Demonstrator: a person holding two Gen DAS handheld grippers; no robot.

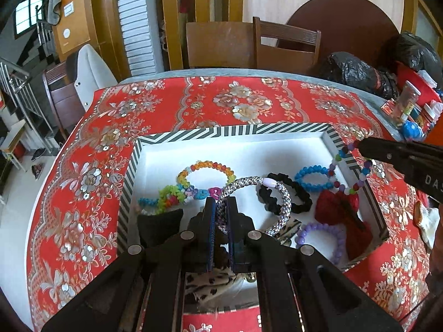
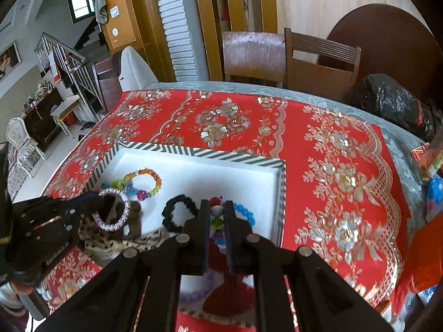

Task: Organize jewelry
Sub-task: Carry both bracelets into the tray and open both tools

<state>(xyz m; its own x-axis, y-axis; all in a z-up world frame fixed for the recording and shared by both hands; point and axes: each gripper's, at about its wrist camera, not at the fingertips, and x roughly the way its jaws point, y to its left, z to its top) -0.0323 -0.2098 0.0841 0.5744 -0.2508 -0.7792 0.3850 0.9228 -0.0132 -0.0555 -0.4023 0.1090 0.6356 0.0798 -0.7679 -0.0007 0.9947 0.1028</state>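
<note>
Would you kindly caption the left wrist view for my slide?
Left gripper shut on a silver braided bracelet above the striped tray of jewelry.

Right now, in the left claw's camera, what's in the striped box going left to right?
Rainbow bead bracelet → silver sparkly bangle in the left claw → black scrunchie → blue bead bracelet → multicolor bead string held by the right claw.

Red floral tablecloth (image 1: 171, 105) (silvery blossoms); black-and-white striped tray (image 1: 221, 132); silver-speckled bangle (image 1: 282, 207); blue bead bracelet (image 1: 313, 178).
</note>
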